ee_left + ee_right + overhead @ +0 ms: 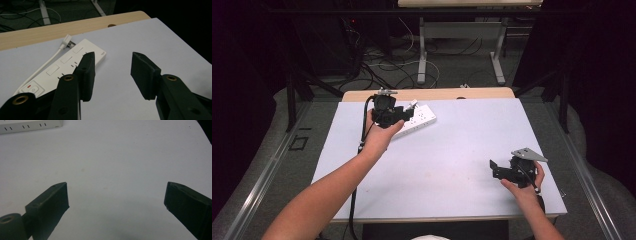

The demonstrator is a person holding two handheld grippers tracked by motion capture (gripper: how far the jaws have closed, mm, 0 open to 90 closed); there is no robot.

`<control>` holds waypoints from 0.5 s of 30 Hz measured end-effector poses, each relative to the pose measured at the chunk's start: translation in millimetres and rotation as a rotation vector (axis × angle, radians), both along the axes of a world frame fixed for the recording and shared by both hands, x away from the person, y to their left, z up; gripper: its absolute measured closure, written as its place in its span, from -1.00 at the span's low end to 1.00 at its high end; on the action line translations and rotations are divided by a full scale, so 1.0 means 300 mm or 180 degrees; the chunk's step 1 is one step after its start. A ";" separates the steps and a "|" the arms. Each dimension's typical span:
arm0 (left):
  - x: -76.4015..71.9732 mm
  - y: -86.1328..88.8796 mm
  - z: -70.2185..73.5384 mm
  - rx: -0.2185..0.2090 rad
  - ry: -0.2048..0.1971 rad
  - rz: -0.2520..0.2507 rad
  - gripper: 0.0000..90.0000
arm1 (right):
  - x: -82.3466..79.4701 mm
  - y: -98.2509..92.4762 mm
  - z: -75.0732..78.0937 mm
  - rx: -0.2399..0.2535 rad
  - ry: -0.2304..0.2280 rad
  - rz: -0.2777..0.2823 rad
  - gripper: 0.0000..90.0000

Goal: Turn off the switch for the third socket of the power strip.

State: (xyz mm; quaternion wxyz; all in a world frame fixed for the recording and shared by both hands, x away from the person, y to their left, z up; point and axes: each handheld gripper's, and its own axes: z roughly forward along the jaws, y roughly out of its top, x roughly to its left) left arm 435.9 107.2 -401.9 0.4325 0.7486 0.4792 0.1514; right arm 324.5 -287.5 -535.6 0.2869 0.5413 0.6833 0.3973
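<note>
So my left gripper is up near the far edge of the table, toward the far left corner, hovering right over the white power strip. Jaws are partway apart with nothing between them; the pads aren't touching the strip, it just sits below and behind the one jaw in the left gripper view. The strip lies flat at an angle just inside that far edge, switch end toward me, and its plug is lying beside it on the sheet with the white cord running along the strip's side.

My right gripper is well away from all that, near the front right corner, jaws wide apart over bare table, holding nothing.
</note>
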 end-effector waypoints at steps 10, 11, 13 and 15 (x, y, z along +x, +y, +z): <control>0.060 -0.020 -0.024 0.0099 -0.0080 0.0042 0.42 | 0.003 -0.003 -0.004 -0.0010 0.0003 0.0022 -0.89; 0.066 -0.022 -0.027 0.0110 -0.0067 0.0036 0.43 | 0.004 -0.002 -0.005 -0.0009 -0.0014 0.0004 -0.89; 0.081 -0.033 -0.035 0.0117 -0.0068 0.0036 0.44 | 0.003 -0.001 -0.004 0.0000 -0.0007 0.0001 -0.89; 0.086 -0.036 -0.037 0.0118 -0.0042 0.0032 0.43 | 0.003 -0.001 -0.004 -0.0001 -0.0008 0.0001 -0.89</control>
